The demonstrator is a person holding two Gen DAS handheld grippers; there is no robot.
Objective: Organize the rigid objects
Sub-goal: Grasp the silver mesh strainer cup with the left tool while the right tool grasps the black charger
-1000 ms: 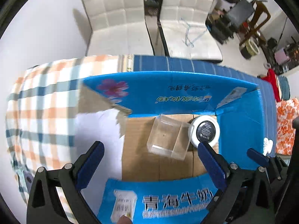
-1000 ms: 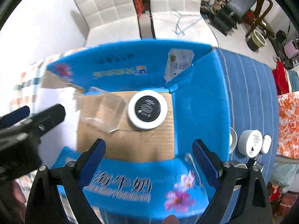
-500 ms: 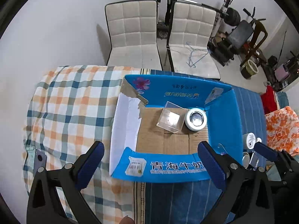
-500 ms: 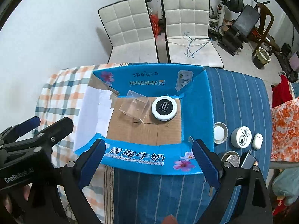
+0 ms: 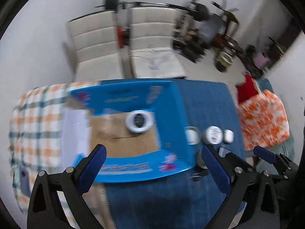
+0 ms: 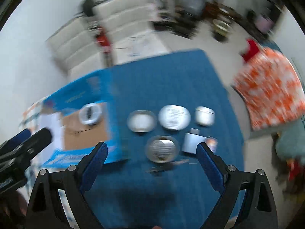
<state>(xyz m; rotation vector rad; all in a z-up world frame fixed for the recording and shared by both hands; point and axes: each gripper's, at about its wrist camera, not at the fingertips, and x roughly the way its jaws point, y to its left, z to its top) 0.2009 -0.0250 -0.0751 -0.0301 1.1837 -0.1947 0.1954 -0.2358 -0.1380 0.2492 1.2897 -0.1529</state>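
Both views are motion-blurred. A blue cardboard box (image 5: pixel 169 112) lies open on the table, with a white round tin with a dark lid (image 5: pixel 139 121) inside; the clear plastic box beside it is only a faint smear. My left gripper (image 5: pixel 152 164) hangs open and empty over the box's near flap. My right gripper (image 6: pixel 151 159) stands open and empty above several loose pieces on the blue cloth: a shallow white lid (image 6: pixel 142 121), a round white tin (image 6: pixel 174 116), a small white case (image 6: pixel 205 115), a metal tin (image 6: pixel 162 148) and a flat silver card-like item (image 6: pixel 193 143).
A plaid cloth (image 5: pixel 38 118) covers the table's left part, a blue striped cloth (image 6: pixel 167 84) the right. Two white padded chairs (image 5: pixel 99 47) stand behind the table. An orange-and-white fabric (image 6: pixel 270 87) lies off the right edge. Gym gear clutters the far floor.
Both grippers have pulled up and back from the box, then swung right. The right gripper's view now centres on the loose tins instead of the box. Both stay open and empty.
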